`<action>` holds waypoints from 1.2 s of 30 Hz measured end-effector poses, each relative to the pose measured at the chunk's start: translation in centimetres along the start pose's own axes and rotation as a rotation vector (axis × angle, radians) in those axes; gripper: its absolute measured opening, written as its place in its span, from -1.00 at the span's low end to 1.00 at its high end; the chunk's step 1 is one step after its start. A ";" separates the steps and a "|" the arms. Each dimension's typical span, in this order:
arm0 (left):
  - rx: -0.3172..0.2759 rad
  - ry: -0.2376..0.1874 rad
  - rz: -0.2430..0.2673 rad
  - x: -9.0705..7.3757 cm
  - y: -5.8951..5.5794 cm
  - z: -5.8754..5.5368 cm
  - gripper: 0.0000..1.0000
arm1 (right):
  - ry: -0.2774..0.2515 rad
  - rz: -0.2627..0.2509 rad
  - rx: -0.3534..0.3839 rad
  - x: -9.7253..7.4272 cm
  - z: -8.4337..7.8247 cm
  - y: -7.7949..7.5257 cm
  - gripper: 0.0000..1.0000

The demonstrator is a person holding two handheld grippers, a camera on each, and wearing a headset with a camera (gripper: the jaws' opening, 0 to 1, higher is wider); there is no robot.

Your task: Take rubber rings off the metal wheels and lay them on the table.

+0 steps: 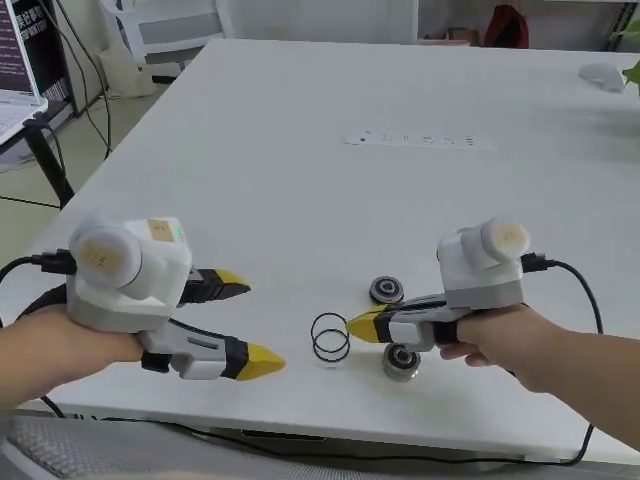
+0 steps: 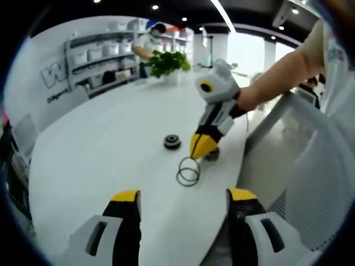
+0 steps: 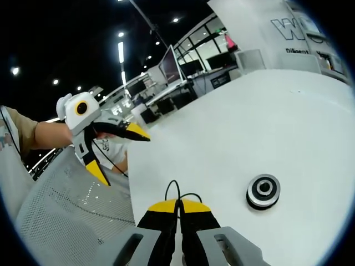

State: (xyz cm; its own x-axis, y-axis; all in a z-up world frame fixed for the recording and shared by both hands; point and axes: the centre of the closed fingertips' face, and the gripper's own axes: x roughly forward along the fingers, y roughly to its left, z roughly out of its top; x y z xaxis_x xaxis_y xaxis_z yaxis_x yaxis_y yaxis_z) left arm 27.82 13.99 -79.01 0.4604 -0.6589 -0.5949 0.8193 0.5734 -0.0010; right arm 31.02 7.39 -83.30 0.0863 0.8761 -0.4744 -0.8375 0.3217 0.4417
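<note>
The right gripper [image 1: 355,325] has its yellow-tipped jaws pressed together, tips right at the edge of two thin black rubber rings [image 1: 330,338] lying overlapped on the white table [image 1: 300,180]; whether they pinch a ring, I cannot tell. One round metal wheel [image 1: 386,290] sits just beyond the gripper, another [image 1: 401,361] just under it. The left gripper [image 1: 250,322] hovers well apart, jaws spread wide.

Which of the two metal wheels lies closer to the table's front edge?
The wheel on the near side of the right gripper, partly tucked under it. The other wheel sits beyond the gripper, farther up the table.
</note>
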 end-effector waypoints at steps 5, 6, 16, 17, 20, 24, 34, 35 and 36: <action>0.003 0.001 -0.002 0.0 -0.1 -0.1 0.26 | 0.029 -0.017 0.006 0.4 -0.6 -0.3 -1.00; 0.003 0.001 -0.002 0.0 -0.1 -0.1 0.26 | 0.038 -0.023 0.005 0.4 -0.8 -0.4 -1.00; -0.001 -0.002 0.003 0.0 0.0 -0.2 0.26 | 0.050 -0.048 0.006 0.7 -1.1 -1.1 -1.00; -0.002 -0.002 0.004 0.0 0.0 -0.2 0.27 | 0.050 -0.051 0.009 0.7 -1.1 -1.2 -1.00; -0.001 0.000 0.005 -0.1 0.1 -0.3 0.26 | 0.054 -0.055 0.007 0.8 -1.3 -1.2 -1.00; -0.002 0.002 0.006 -0.1 0.1 -0.4 0.26 | 0.063 -0.065 0.004 0.8 -1.4 -1.4 -1.00; -0.003 0.006 0.003 0.0 0.0 -0.4 0.26 | 0.064 -0.082 -0.018 0.7 -1.6 -1.6 -0.87; -0.002 0.008 0.001 0.1 0.0 -0.4 0.26 | 0.062 -0.084 -0.022 0.7 -1.5 -1.6 -0.85; -0.002 0.008 0.001 0.1 -0.1 -0.4 0.26 | 0.060 -0.085 -0.022 0.6 -1.5 -1.6 -0.84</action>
State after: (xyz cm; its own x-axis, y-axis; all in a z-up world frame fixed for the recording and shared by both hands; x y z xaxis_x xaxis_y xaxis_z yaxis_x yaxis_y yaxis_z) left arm 27.67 14.09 -79.40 0.4584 -0.6545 -0.6013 0.8181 0.5751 -0.0022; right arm 31.64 6.87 -85.44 0.1255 0.8229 -0.5542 -0.8403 0.3851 0.3816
